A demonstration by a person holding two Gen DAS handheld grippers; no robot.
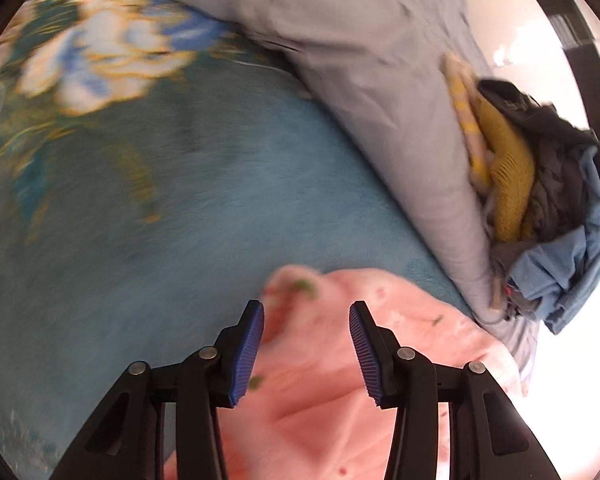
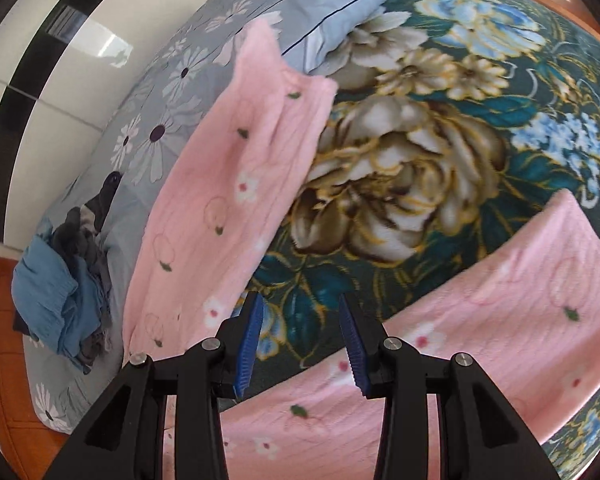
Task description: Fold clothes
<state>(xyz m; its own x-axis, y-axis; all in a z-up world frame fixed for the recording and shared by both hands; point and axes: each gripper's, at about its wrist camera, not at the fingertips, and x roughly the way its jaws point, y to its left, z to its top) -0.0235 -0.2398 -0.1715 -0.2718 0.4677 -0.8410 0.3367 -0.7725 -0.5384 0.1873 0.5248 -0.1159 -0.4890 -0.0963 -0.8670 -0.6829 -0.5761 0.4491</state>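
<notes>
Jaws, left: the left gripper [image 1: 306, 346] stands with its blue ribbed pads apart and nothing between them; pink cloth lies below and beyond the gap, not pinched.
Jaws, right: the right gripper [image 2: 302, 342] is likewise parted and holds nothing; the floral blanket shows through its gap, with pink cloth just under the right-hand pad.
Task's thing: the pink fleece pyjama trousers [image 2: 228, 200], printed with small white flowers and green leaves, lie spread on the bed.
Lie of the trousers: in the right wrist view one leg runs from near the left-hand pad up and away toward the pillow; the other leg [image 2: 540, 300] sweeps off to the right, so the two legs make a V with the join close under the jaws.
Long axis: each leg runs away from the gripper, not across it.
Nearer hand: I judge both close to the pink cloth; the left hovers over one rumpled end [image 1: 340, 360], though which part of the garment is too blurred to tell.
Underlay: teal floral blanket [image 2: 420, 160].
Further off: grey-blue daisy-print pillow [image 2: 320, 4] and bedding [image 1: 380, 100].
Farthest: pile of unfolded clothes [image 1: 540, 200], with mustard knit, dark and blue pieces.
Writing: none readable; a grey label on the dark wall band [image 2: 66, 20] is blurred.
</notes>
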